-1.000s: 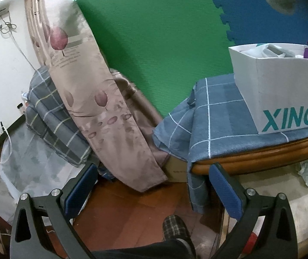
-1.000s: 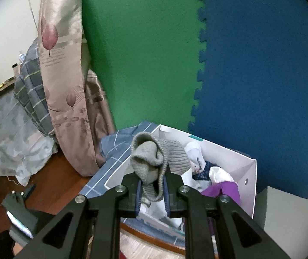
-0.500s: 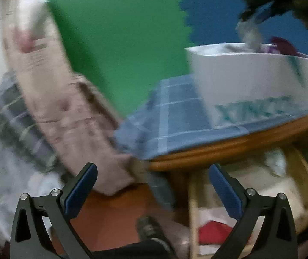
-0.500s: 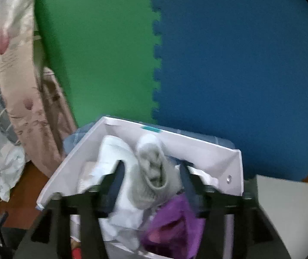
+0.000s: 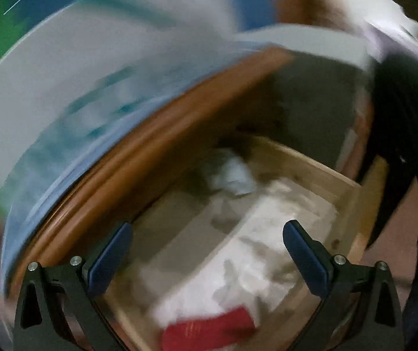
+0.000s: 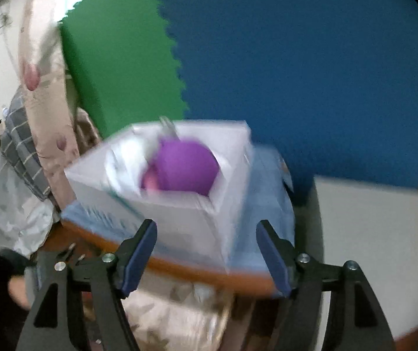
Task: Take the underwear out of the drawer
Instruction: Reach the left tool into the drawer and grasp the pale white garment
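Green and blue foam mats (image 6: 267,58) back a wooden cabinet whose top is draped in a blue checked cloth (image 6: 270,181); both views are smeared by motion.

Taking the white box (image 6: 179,213) on that cloth as landmark: the right gripper (image 6: 206,248) hangs just in front of the box's near wall, its jaws opening, with nothing between the blue pads (image 6: 140,251). Inside the box a purple garment (image 6: 185,166) lies on top, with pale fabric beside it toward the patterned curtain (image 6: 45,67). Beyond the box on the other side stands a plain white block (image 6: 370,234).

Below the box, under the cabinet's rounded wooden edge (image 5: 150,146), the drawer (image 5: 346,190) stands pulled out. The left gripper (image 5: 206,248) points down into it, spread wide and empty. Underwear remaining in the drawer shows as a crumpled white heap (image 5: 267,248) between and beyond the fingers, a pale blue piece (image 5: 235,175) farther in near the cabinet edge, and a red piece (image 5: 206,330) at the drawer's near end; blur hides any finer detail. A person's dark sleeve (image 5: 399,131) crosses that view's right side.
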Tool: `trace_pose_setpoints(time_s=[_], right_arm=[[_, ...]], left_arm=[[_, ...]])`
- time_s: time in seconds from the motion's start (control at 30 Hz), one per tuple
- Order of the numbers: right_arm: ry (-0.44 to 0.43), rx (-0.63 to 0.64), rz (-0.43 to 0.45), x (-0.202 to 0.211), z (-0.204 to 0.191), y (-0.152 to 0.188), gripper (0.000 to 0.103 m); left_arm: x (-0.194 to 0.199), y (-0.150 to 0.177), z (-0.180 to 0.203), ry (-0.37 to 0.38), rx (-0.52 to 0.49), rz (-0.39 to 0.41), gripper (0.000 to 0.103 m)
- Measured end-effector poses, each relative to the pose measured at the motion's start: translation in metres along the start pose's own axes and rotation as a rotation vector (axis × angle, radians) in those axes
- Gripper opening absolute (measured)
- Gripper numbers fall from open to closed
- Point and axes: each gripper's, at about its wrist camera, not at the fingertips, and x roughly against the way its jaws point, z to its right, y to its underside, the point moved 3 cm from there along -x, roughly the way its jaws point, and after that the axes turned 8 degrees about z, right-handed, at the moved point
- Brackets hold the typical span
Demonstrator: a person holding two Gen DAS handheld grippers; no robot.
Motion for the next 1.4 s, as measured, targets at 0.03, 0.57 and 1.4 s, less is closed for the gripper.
trace_pose_setpoints(time_s=[0.03,0.57,1.4], right_arm=[[0.001,-0.02,-0.013,0.002,0.008,0.011,0.072],[-0.074,-0.29,0.058,0.012,0.076,0.066,0.072],[-0.088,-0.261,0.029,0.002,0.067,0.066,0.072]], left_arm=[[-0.009,-0.005,0.01,0.035,-0.044,0.008,0.101],[-0.131,0.007,0.051,0.102,-0.219,0.037,0.094],[-0.152,0.005,0.048,0.117,-0.112,-0.092,0.032]])
